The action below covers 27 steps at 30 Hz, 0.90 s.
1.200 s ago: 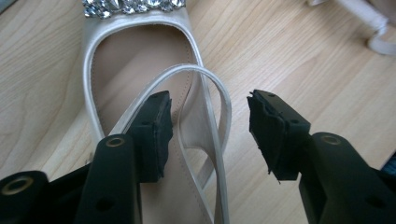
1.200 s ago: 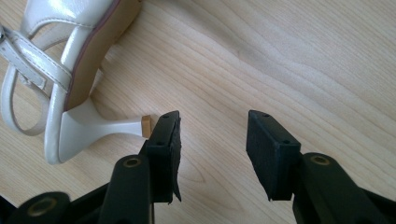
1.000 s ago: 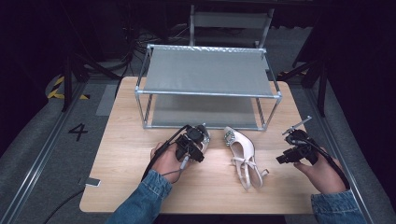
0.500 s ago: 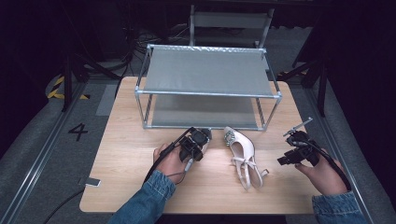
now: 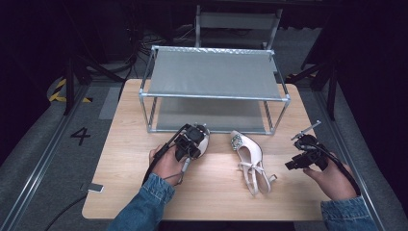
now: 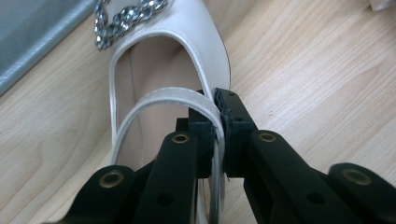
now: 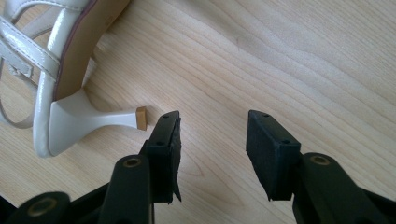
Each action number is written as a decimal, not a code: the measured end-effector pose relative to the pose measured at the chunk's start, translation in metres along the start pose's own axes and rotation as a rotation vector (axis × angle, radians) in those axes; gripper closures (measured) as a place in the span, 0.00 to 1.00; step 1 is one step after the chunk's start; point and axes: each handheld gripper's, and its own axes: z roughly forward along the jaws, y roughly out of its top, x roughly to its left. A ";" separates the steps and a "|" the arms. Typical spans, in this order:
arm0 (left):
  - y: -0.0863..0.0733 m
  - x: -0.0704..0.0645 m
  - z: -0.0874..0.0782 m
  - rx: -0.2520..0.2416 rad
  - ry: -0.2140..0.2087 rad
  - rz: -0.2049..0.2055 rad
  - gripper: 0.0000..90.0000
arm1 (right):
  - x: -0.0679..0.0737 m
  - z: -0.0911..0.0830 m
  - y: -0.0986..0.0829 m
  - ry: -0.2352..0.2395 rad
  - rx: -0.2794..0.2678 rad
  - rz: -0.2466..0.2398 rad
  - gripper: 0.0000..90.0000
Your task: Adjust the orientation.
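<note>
Gripping shoe (image 6: 154, 70) strap, left jaws, toe toward rack (image 5: 214, 77) | right jaws apart

White heeled sandal (image 6: 154, 70) in jaws, second sandal (image 5: 250, 161) on its side

table (image 5: 144, 192): light wood, centre of frame | rack (image 5: 214, 74): grey two-shelf, upper centre | floor (image 5: 43, 159): grey, "4" marked at left | surroundings: dark
</note>
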 end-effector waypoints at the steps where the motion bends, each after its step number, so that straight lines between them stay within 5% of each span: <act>1: 0.000 0.002 -0.002 -0.012 0.005 -0.008 0.95 | 0.000 0.000 0.000 0.002 0.002 0.002 0.61; 12: 0.005 0.021 -0.020 -0.113 0.069 -0.057 0.95 | 0.000 0.005 0.004 0.006 0.010 -0.009 0.61; 22: 0.024 0.038 -0.010 -0.196 0.111 -0.091 0.94 | 0.001 0.007 0.005 0.010 0.015 -0.017 0.62; 27: 0.034 0.042 0.000 -0.188 0.127 -0.090 0.94 | 0.001 0.008 0.005 0.011 0.018 -0.016 0.62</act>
